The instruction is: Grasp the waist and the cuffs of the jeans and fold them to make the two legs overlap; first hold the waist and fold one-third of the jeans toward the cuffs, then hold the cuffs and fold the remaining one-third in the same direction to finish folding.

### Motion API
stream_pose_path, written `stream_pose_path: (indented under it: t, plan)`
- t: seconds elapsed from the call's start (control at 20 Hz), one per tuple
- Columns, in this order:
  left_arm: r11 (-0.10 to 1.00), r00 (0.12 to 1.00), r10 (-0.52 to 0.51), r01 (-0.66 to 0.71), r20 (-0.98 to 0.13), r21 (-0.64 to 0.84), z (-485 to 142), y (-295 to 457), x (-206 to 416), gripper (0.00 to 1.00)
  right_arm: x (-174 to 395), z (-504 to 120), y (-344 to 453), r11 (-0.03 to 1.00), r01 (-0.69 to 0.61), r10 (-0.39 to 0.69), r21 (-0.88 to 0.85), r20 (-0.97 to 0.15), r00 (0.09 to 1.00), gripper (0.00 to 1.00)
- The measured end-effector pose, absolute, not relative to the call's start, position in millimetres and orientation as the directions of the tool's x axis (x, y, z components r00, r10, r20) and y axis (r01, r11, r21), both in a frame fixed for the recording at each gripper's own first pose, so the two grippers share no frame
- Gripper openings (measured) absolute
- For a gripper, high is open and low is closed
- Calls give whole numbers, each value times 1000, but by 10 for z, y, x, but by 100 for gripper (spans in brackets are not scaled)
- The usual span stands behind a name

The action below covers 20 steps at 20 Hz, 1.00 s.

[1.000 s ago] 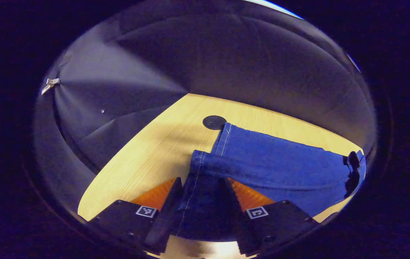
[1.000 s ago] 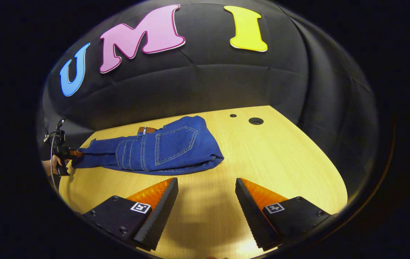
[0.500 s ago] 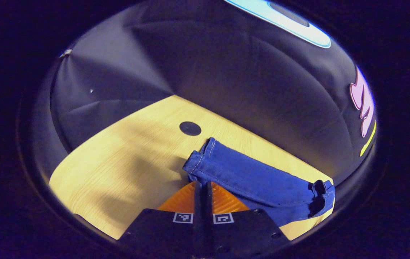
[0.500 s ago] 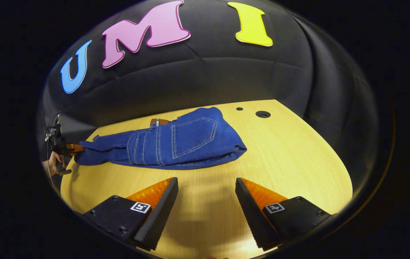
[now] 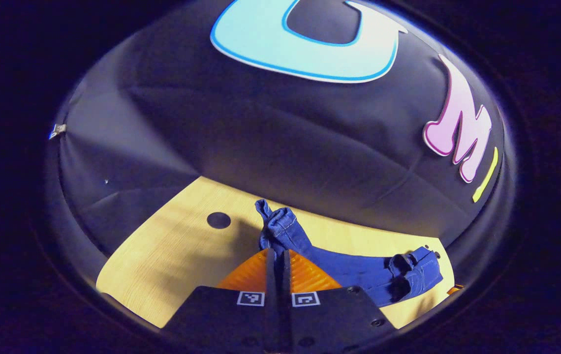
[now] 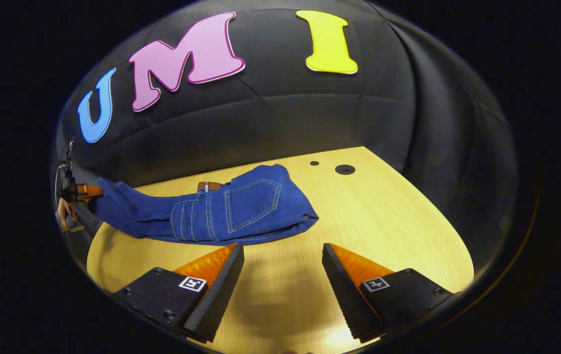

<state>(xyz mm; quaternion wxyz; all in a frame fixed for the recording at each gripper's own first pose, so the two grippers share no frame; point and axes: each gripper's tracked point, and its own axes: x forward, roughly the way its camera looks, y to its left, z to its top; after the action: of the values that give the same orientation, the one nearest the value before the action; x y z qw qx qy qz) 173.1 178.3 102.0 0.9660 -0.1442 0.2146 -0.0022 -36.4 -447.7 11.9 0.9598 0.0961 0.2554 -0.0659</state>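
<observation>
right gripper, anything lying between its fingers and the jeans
No: in the right gripper view only bare wooden table lies between the open right gripper and the jeans.

A wooden table [image 6: 398, 221] spreads ahead of the right gripper's camera, with two dark holes [image 6: 344, 169] far ahead to the right. Another hole [image 5: 218, 220] lies ahead-left in the left gripper view.

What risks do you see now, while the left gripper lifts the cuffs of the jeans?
The left gripper pinches only the cuffs' edge, so the denim might slip out. The right gripper hangs open, off the jeans, so the folded waist part may drag along the table and unfold.
</observation>
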Motion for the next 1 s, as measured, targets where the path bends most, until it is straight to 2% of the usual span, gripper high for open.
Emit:
stream_pose_path:
  t: [0.3,0.45,0.8,1.0]
  plan:
    - [951,915,-218,122,-339,-283,1851,643,1677,6,-445,357,-4691,962,217,-118,163,-468,875,98]
    - [930,892,-303,200,-335,-310,2071,-39,1586,6,-500,486,-4898,953,253,-156,165,-446,881,98]
    - [882,813,-449,335,-370,-333,2037,-1764,1618,6,-790,687,-5490,912,357,-252,201,-413,875,98]
    - [878,755,-477,384,-449,-287,1547,-2626,1741,6,-1014,652,-5755,883,411,-290,228,-424,858,98]
